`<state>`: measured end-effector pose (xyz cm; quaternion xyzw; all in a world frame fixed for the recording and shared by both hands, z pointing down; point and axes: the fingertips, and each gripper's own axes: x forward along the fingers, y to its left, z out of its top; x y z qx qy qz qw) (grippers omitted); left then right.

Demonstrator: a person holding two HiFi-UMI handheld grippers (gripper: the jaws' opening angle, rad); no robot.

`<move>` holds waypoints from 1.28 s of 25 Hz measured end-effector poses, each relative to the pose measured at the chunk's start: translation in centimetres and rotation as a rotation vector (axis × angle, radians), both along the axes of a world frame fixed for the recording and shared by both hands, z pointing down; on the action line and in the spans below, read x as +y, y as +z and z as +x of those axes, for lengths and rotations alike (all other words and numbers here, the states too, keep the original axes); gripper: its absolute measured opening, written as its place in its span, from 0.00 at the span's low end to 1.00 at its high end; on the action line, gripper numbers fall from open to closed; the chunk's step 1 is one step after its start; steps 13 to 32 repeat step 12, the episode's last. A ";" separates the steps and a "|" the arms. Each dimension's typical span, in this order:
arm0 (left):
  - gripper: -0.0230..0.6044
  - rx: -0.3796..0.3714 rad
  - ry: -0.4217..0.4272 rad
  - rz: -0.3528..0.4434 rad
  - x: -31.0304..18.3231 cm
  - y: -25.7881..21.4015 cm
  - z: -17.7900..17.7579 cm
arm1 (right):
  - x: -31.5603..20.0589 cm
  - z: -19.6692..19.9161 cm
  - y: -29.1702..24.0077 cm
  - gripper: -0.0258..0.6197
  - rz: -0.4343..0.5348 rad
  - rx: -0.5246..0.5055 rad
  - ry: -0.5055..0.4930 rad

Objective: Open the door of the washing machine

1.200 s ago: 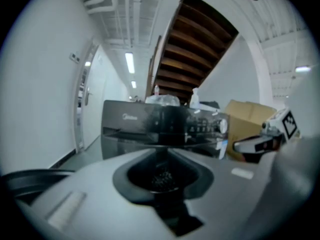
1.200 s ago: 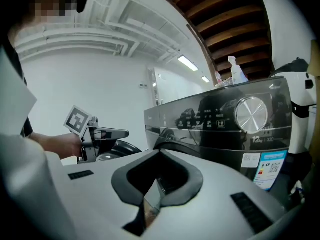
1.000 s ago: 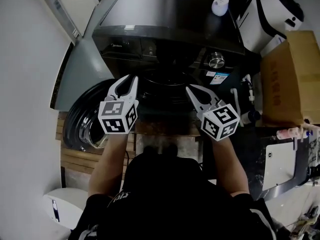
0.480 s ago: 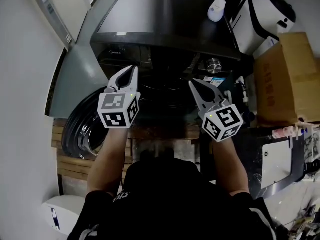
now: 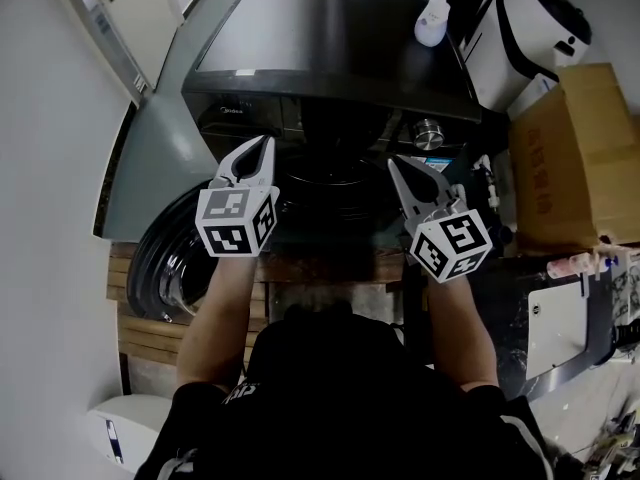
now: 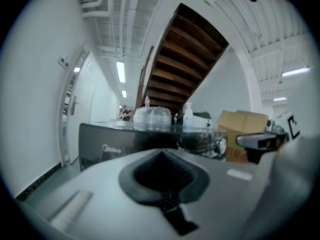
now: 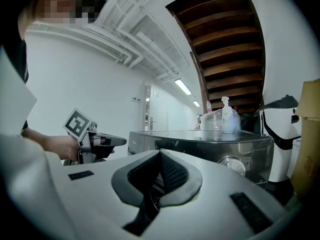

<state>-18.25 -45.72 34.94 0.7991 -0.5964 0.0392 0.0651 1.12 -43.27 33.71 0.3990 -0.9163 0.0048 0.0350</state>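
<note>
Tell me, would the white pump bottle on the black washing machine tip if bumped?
Probably; the white plastic pump bottle stands tall and narrow near the black washing machine's edge. It looks light, so might slide on the glossy top.

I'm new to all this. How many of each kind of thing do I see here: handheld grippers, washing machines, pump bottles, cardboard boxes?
grippers: 2, the left gripper and the right gripper
washing machine: 1
pump bottle: 1
cardboard box: 1
Total: 5

Utility nook beneath wooden staircase (image 6: 182,59), with washing machine (image 5: 330,53), cardboard box (image 5: 580,158)
</note>
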 end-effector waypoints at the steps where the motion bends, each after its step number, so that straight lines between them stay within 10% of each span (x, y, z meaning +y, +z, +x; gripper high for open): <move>1: 0.05 -0.002 0.000 0.002 -0.1 -0.1 -0.1 | -0.1 0.1 0.0 0.03 -0.001 -0.002 0.002; 32: 0.05 -0.003 -0.013 0.014 -0.7 -0.7 -1.0 | -0.7 0.0 0.1 0.03 -0.004 -0.001 0.008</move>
